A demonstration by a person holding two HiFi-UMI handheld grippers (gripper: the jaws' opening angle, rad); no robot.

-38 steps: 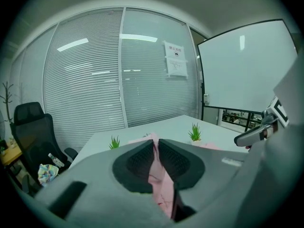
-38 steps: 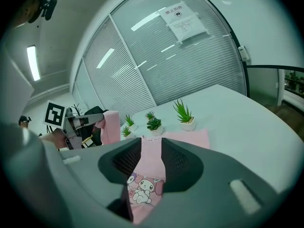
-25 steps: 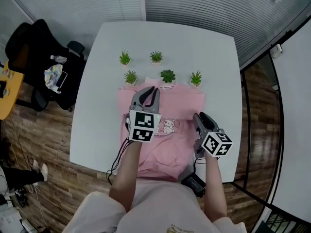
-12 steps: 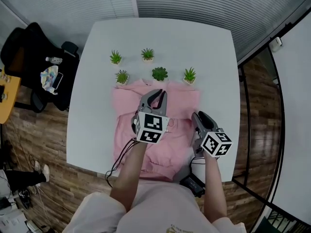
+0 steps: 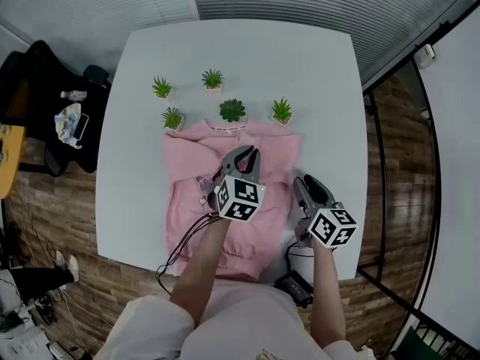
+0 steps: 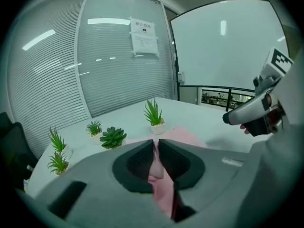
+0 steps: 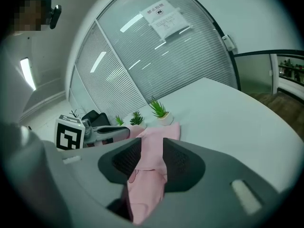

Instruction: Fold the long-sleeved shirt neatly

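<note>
A pink long-sleeved shirt (image 5: 187, 163) lies on the white table (image 5: 135, 201), its collar toward the row of small plants. My left gripper (image 5: 246, 154) hangs over the middle of the shirt, shut on a thin fold of pink cloth (image 6: 156, 167) that runs between its pads. My right gripper (image 5: 301, 184) sits at the shirt's right edge, its jaws closed on a thicker bunch of the pink fabric (image 7: 152, 165). In the left gripper view, the right gripper (image 6: 256, 110) shows at the right. The left gripper's marker cube (image 7: 71, 132) appears in the right gripper view.
Several small potted plants (image 5: 232, 111) stand just beyond the collar. A black chair (image 5: 45, 96) with loose items is left of the table. A black device (image 5: 296, 285) and cables hang at the table's near edge. Wooden floor surrounds the table.
My left gripper has come down and rightward across the shirt, drawing pink cloth with it; the cartoon print now lies to its left. The right gripper shifted only slightly.
</note>
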